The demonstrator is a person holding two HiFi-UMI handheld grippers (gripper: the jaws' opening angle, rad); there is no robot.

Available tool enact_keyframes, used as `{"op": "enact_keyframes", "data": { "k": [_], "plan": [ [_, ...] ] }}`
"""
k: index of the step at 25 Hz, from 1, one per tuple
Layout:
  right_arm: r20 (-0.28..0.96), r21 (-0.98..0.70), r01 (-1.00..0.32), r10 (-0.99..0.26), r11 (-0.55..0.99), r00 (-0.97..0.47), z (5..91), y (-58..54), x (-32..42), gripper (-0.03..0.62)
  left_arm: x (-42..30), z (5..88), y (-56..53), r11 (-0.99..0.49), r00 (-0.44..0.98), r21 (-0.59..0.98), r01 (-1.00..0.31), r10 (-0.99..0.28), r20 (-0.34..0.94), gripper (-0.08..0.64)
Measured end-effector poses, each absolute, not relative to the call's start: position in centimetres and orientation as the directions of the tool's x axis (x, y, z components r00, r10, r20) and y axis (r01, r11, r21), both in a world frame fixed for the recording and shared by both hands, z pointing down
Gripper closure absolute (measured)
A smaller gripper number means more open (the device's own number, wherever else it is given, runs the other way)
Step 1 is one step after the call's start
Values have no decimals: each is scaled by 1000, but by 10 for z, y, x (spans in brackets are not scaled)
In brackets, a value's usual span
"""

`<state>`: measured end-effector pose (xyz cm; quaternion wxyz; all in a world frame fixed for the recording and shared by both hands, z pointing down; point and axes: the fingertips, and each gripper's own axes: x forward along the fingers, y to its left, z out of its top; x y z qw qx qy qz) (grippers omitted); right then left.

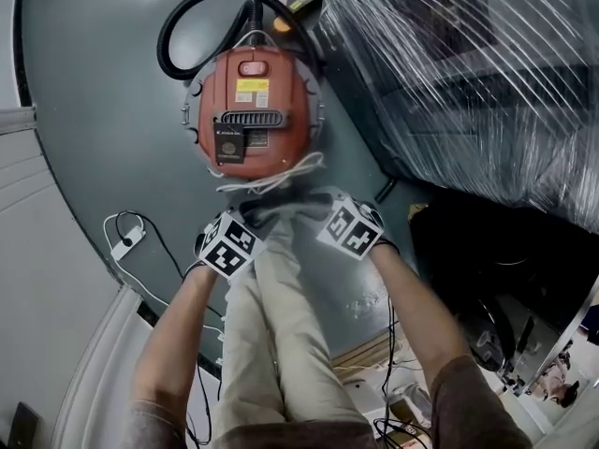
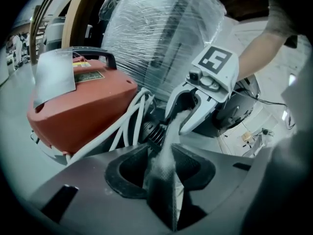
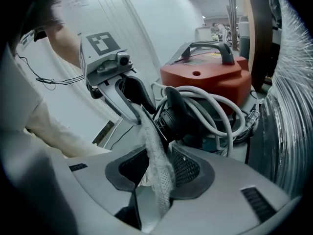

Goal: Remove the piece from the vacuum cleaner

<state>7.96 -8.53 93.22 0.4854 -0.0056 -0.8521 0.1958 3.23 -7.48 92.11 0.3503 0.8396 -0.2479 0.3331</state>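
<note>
Down on the dark floor [image 1: 103,110] in the head view, the red vacuum cleaner [image 1: 251,110] lies with its black hose [image 1: 178,26] looped behind and a plastic-wrapped load [image 1: 468,73] crowding its right side. Both forearms reach down, with the left gripper [image 1: 251,224] and right gripper [image 1: 316,211] close together at the cleaner's near end, by its white cord [image 1: 271,183]. Left gripper view: jaws pinched on a grey mesh piece [image 2: 164,175], stretched across to the other gripper. Right gripper view: jaws clamped on that same mesh, just beside the coiled cord.
</note>
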Motion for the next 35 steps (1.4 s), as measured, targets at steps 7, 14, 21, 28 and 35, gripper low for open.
{"op": "enact_keyframes", "data": {
  "k": [7,14,21,28,35],
  "plan": [
    [816,-381,-203,224,902,-533,932,-82,80,516,39,921,-73,-649,665,434,-625,-151,731,499],
    [819,-395,-266,205,880,-536,930,-77,84,543,40,918,-68,-631,675,462,-623,-136,725,512],
    [818,-423,-264,241,867,-522,929,-44,94,546,51,916,-36,-657,679,473,-587,-82,729,517],
    [823,-410,-291,213,864,-527,901,-29,98,546,53,891,-22,-667,687,474,-575,-79,722,517],
    [817,-390,-364,135,846,-561,822,-41,84,546,39,809,-35,-686,671,429,-587,-117,732,515]
  ]
}}
